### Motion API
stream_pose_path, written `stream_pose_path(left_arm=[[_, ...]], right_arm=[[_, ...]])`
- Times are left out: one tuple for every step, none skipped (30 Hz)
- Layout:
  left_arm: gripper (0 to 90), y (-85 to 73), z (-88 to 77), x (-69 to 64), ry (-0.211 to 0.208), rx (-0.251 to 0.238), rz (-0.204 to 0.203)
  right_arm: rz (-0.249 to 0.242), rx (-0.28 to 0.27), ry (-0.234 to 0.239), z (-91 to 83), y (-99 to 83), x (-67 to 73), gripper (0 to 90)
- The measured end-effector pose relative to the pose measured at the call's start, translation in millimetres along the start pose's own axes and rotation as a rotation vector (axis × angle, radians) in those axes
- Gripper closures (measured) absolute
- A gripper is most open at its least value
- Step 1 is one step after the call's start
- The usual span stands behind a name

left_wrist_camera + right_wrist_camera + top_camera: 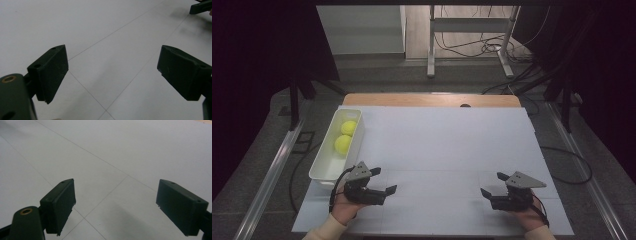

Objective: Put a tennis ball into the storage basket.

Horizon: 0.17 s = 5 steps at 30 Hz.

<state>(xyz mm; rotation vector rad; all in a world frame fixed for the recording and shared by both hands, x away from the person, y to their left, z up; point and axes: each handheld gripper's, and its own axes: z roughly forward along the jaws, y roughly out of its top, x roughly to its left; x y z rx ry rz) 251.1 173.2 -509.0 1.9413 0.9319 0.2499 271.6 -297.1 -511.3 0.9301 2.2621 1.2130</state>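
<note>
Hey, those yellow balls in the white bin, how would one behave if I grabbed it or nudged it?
The nearer yellow ball is round, so a nudge would likely set it rolling until the white bin wall stops it. It looks like a fuzzy tennis ball, so probably light, not slippery, and slightly springy under a squeeze. The farther ball sits close by and might get bumped.

Each hand carries a black two-jaw gripper, the left gripper [384, 181] and right gripper [493, 184], topped by a grey three-cornered plate. Black cables trail from both. The sleeves are cream.
</note>
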Motion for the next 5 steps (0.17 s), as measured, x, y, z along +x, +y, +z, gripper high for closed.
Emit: stream_pose_path(left_arm=[[10.6,-0.1,0.2,0.2,0.000,0.000,0.000],[10.6,-0.3,0.3,0.2,-0.001,-0.001,-0.001],[10.6,-0.4,0.4,0.3,-0.001,-0.001,-0.001],[10.6,-0.5,0.7,0.5,0.000,0.000,-0.001],[10.7,-0.5,0.9,0.6,0.001,0.001,-0.001]], right_arm=[[0.000,-0.002,0.000,-0.3,0.0,0.1,16.1],[0.000,-0.002,0.000,-0.3,0.0,0.1,16.1],[-0.004,-0.005,0.002,-0.8,-0.1,0.2,16.1],[-0.004,-0.005,0.002,-0.8,-0.1,0.2,16.1],[-0.006,-0.009,0.007,-1.2,0.1,0.3,16.0]])
